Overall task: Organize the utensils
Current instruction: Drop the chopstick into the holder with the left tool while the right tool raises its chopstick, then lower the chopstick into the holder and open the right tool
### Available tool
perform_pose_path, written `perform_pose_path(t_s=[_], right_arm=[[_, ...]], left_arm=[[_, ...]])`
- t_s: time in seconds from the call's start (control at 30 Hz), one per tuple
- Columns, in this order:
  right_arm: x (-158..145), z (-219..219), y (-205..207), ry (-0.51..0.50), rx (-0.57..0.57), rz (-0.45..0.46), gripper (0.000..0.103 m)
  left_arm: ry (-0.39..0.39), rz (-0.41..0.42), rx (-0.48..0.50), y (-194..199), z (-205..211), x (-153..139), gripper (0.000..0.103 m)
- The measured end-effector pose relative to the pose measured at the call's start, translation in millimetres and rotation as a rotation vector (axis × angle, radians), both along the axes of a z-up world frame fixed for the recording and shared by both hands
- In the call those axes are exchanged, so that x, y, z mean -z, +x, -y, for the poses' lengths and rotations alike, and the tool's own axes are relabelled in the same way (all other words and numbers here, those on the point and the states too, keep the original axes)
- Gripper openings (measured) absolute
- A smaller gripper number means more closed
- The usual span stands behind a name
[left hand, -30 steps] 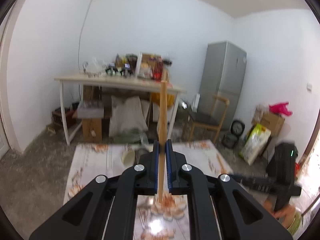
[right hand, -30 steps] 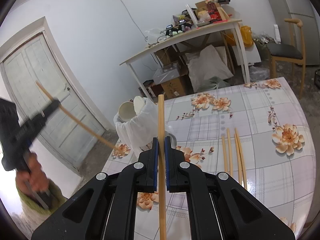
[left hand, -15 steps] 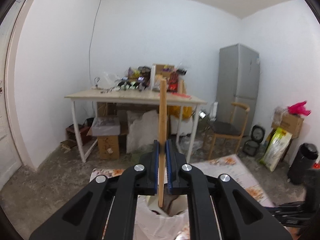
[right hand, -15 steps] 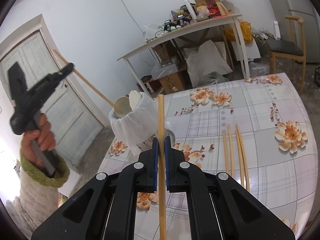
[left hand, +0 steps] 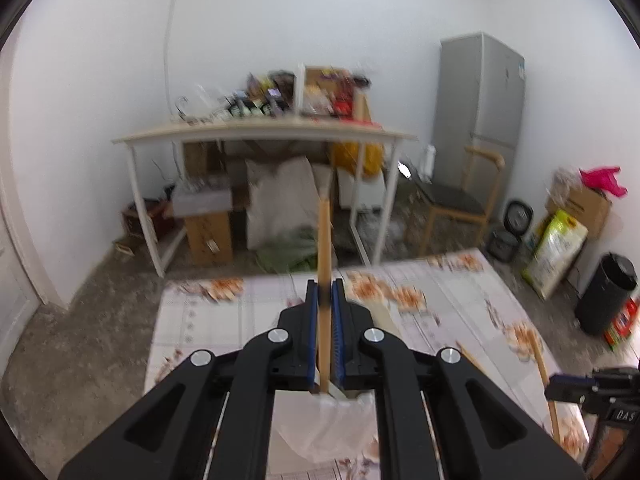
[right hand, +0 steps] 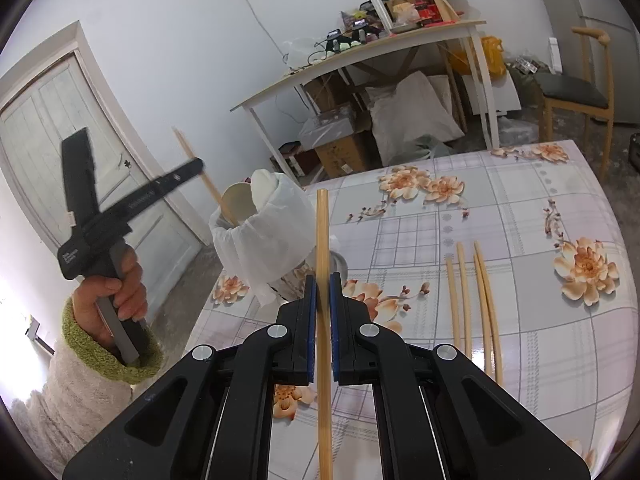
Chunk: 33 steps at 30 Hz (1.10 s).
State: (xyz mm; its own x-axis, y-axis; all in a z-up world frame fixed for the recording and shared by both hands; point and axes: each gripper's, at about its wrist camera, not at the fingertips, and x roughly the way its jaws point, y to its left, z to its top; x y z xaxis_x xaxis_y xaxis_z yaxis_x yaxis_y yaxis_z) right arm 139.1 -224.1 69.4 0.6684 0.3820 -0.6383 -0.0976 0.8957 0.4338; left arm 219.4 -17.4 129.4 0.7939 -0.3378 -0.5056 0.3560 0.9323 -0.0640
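— From my feed this looks like a lived-in room in a home, half kitchen, half storeroom.

— What tells you that?

— At two o'clock in my left view stands a grey fridge (left hand: 482, 92), with a wooden chair (left hand: 456, 200) in front of it. At twelve o'clock a white-legged side table (left hand: 264, 134) is heaped with bottles and packets; sacks (left hand: 280, 200) and cardboard boxes (left hand: 208, 232) sit beneath it.

— Anything else?

— A flowered oilcloth (right hand: 520, 216) covers the table I work at. In my right view a white panelled door (right hand: 52, 136) sits at nine o'clock. The floor (left hand: 60, 340) is bare concrete, the walls plain white.
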Motion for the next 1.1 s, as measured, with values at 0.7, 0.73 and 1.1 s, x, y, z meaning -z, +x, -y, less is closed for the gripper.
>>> perform_pose_path(t_s=[0.7,0.73,1.1], right_arm=[[-65.8,-7.2,30.8,0.058,-0.042,0.182,0.004],[-75.2,-9.8,37.3,0.067,-0.05,0.212,0.004],[-135.8,-41.2,121.7,0.188,-0.114,0.459,0.004]], left_arm=[[-0.198,-0.032,-0.02,-68.9,-60.3,22.8,0.056],[-0.207,-0.031,-0.024,-74.1,-63.3,25.3,0.057],[-0.239,-0.03,-0.028,-107.9,-89.6,49.7,0.066]])
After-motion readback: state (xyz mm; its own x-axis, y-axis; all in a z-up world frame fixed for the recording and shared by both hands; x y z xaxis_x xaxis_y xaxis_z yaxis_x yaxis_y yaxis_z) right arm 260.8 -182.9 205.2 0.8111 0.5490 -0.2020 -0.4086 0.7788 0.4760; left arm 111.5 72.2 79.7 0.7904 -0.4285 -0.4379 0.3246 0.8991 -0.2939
